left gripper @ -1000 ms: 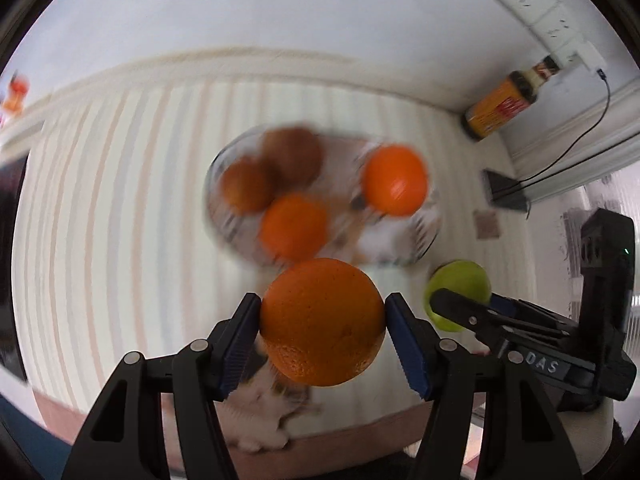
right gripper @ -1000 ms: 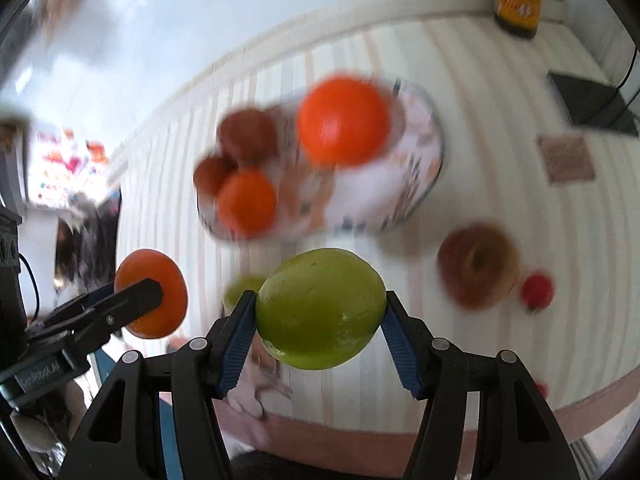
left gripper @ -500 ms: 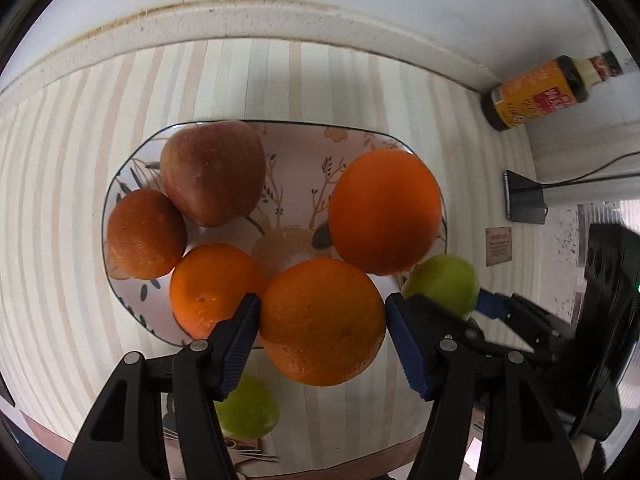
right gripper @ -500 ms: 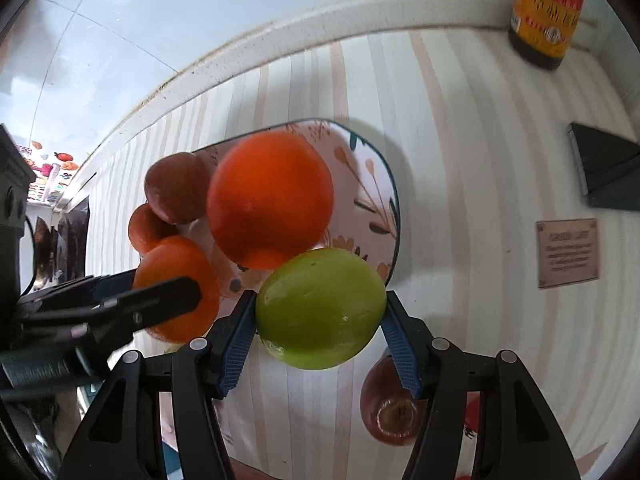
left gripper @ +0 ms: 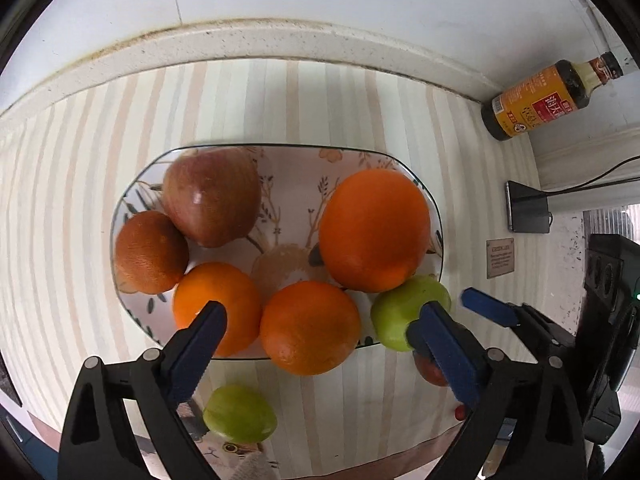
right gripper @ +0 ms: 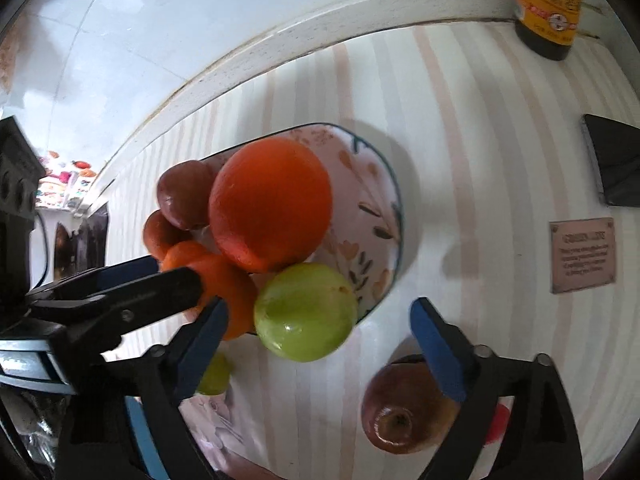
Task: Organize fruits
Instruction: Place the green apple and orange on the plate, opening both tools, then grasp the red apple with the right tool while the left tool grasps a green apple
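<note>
Orange [left gripper: 310, 326] btwn spread left claw [left gripper: 320, 332]

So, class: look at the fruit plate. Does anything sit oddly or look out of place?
Yes. The green apple perches on the plate rim's near corner, leaning against the big orange and overhanging the counter. Both grippers are open, so nothing steadies it.

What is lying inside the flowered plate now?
The plate holds a red apple, four oranges and a green apple at its edge; fruit hides much of its bottom.
</note>
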The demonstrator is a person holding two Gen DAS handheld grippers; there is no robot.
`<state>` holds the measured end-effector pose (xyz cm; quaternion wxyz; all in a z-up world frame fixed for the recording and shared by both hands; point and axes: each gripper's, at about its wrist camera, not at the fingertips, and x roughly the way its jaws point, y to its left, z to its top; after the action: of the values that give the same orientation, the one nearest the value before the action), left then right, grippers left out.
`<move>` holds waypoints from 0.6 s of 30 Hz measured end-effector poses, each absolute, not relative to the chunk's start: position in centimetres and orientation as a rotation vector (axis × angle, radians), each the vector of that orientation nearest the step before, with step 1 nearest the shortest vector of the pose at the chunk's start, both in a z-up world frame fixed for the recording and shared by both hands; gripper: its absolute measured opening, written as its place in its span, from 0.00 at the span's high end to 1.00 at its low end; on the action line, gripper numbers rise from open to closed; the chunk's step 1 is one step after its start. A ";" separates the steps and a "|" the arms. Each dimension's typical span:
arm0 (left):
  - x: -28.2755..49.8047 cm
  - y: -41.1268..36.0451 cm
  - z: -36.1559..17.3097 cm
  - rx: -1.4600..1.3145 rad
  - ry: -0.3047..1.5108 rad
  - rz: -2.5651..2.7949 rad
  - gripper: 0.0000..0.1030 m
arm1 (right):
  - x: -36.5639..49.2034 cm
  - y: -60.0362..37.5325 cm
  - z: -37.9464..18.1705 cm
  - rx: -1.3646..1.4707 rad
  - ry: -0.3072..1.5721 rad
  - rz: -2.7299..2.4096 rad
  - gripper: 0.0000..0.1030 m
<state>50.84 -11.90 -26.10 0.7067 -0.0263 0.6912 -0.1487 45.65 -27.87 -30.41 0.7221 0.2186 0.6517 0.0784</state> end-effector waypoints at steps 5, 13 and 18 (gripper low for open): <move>49.7 -10.6 -24.1 0.007 1.457 -0.252 0.04 | 44.8 -27.8 -28.0 0.363 1.409 0.078 0.06; 45.5 -7.6 -21.5 0.065 1.351 -0.146 0.04 | 41.9 -26.4 -24.1 0.205 1.393 -0.067 0.05; 43.1 -6.6 -19.7 0.039 1.323 -0.141 0.04 | 40.1 -25.2 -21.7 0.206 1.378 -0.064 0.05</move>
<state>43.12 -6.61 -19.67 0.7867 0.0180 0.6136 -0.0654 40.05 -25.21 -21.71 0.7666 0.0951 0.6344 -0.0293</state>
